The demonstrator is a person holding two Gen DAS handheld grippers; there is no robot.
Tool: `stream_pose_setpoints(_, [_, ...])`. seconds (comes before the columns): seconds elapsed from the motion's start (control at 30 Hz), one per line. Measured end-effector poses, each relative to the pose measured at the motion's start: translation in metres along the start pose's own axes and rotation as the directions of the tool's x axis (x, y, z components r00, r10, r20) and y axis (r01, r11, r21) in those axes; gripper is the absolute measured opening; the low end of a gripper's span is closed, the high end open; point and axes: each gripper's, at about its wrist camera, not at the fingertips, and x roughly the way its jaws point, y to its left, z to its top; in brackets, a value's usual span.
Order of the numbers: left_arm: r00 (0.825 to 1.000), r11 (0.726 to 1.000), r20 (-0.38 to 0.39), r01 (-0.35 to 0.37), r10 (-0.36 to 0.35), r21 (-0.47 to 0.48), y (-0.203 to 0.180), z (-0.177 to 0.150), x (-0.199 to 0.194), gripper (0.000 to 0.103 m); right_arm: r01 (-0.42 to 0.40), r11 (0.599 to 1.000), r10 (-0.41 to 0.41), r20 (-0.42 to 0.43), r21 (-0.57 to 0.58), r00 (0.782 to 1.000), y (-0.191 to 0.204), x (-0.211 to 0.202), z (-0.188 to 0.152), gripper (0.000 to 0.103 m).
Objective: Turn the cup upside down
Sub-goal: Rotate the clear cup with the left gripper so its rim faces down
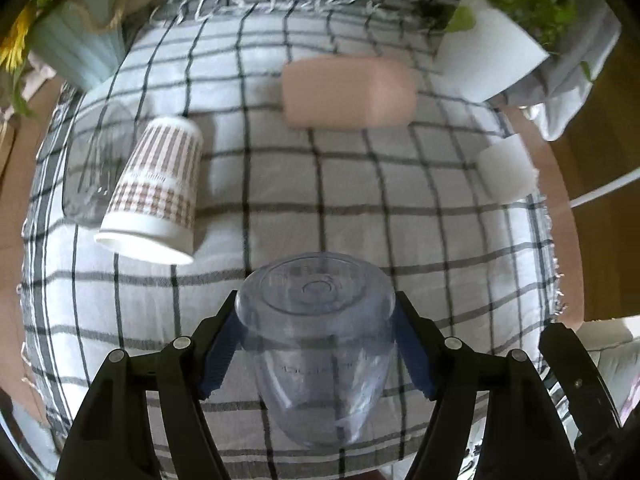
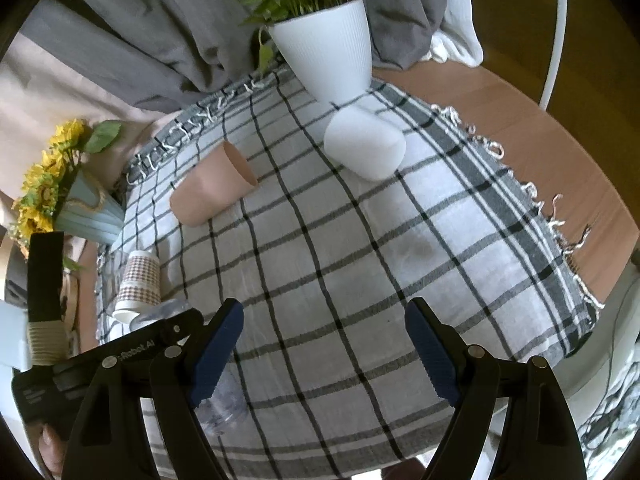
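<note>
While gripped by the left tool point(image 1: 316, 334), clear cup point(image 1: 316, 344) looks empty.

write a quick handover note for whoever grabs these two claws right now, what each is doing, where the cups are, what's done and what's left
Left claw: shut on the clear cup, which hangs above the checked cloth with its base facing away from the camera; it is not set down.
Right claw: open, holding nothing, over the cloth.
Other cups: patterned cup rim-down at the left; pink cup lying on its side; white cup near the white plant pot.
Done: clear cup gripped and lifted.
Left: probably finish turning it and place it rim-down on the cloth, then release.
</note>
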Motion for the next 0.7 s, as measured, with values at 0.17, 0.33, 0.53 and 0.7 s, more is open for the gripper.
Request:
stream_pose_setpoints(0.17, [0.996, 0.999, 0.085, 0.001, -0.005, 0.041, -0.009, -0.007, -0.016, 0.071, 0.014, 0.999, -0.013, 0.038, -0.028, 0.999, 0.003, -0.011, 0.001, 0.083])
stream_pose_setpoints(0.33, [0.987, 0.994, 0.158, -0.016, -0.001, 0.107, -0.023, -0.015, -0.025, 0.071, 0.034, 0.999, -0.032, 0.051, -0.04, 0.998, -0.002, -0.015, -0.001, 0.083])
stream_pose_setpoints(0.53, [0.973, 0.981, 0.229, -0.069, 0.026, 0.182, -0.037, -0.032, -0.029, 0.071, 0.056, 0.998, -0.054, 0.047, -0.042, 0.997, -0.01, -0.016, -0.009, 0.083])
stream_pose_setpoints(0.7, [0.97, 0.975, 0.241, -0.09, 0.04, 0.202, -0.042, -0.042, -0.03, 0.071, 0.075, 0.996, -0.073, 0.04, -0.051, 0.996, -0.015, -0.016, -0.016, 0.083])
